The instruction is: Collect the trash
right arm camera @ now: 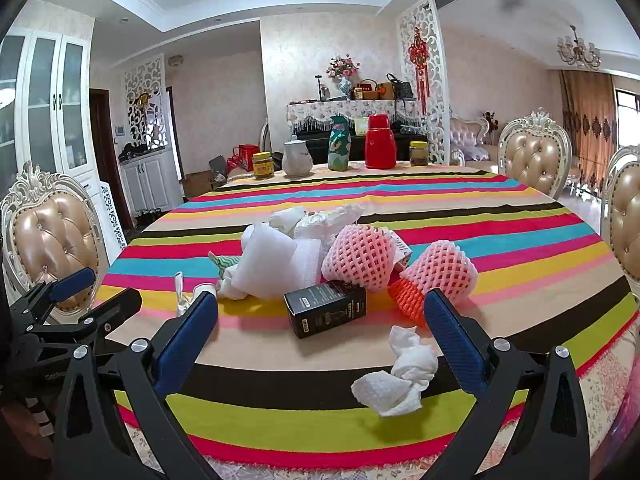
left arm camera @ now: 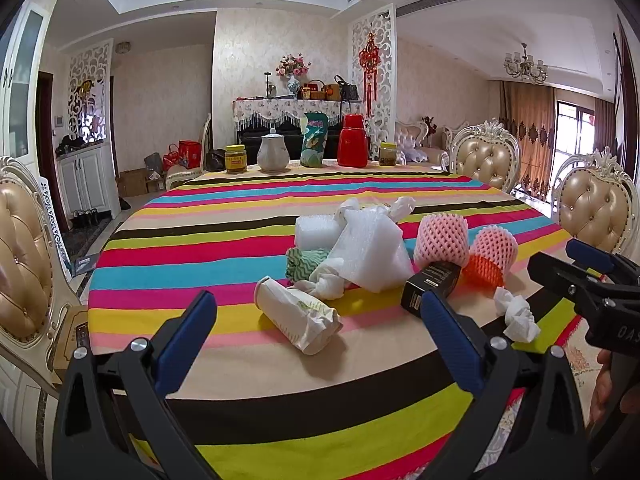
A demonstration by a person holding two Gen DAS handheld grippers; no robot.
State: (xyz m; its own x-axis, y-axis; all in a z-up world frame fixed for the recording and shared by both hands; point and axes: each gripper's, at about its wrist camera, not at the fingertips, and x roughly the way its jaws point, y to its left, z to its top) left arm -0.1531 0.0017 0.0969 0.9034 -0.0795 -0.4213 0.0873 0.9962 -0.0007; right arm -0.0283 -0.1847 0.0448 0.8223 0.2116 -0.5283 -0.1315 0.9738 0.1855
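A heap of trash lies on the striped tablecloth [left arm camera: 224, 216]: a crumpled paper cup [left arm camera: 296, 316], white foam sheets [left arm camera: 360, 248], a green patterned wrapper [left arm camera: 304, 262], two pink foam fruit nets [left arm camera: 442, 238], an orange net [left arm camera: 482, 274], a black box [right arm camera: 326, 308] and a crumpled white tissue [right arm camera: 400, 376]. My left gripper [left arm camera: 316, 320] is open, with the paper cup between its fingers. My right gripper [right arm camera: 320, 320] is open, above the table edge with the black box and tissue ahead; it also shows in the left wrist view [left arm camera: 576, 268].
At the table's far edge stand a yellow-lidded jar [left arm camera: 235, 159], a white teapot [left arm camera: 273, 151], a green bag [left arm camera: 314, 140], a red thermos [left arm camera: 353, 141] and another jar [left arm camera: 388, 153]. Padded chairs [left arm camera: 486, 156] ring the table. A sideboard [left arm camera: 288, 108] is behind.
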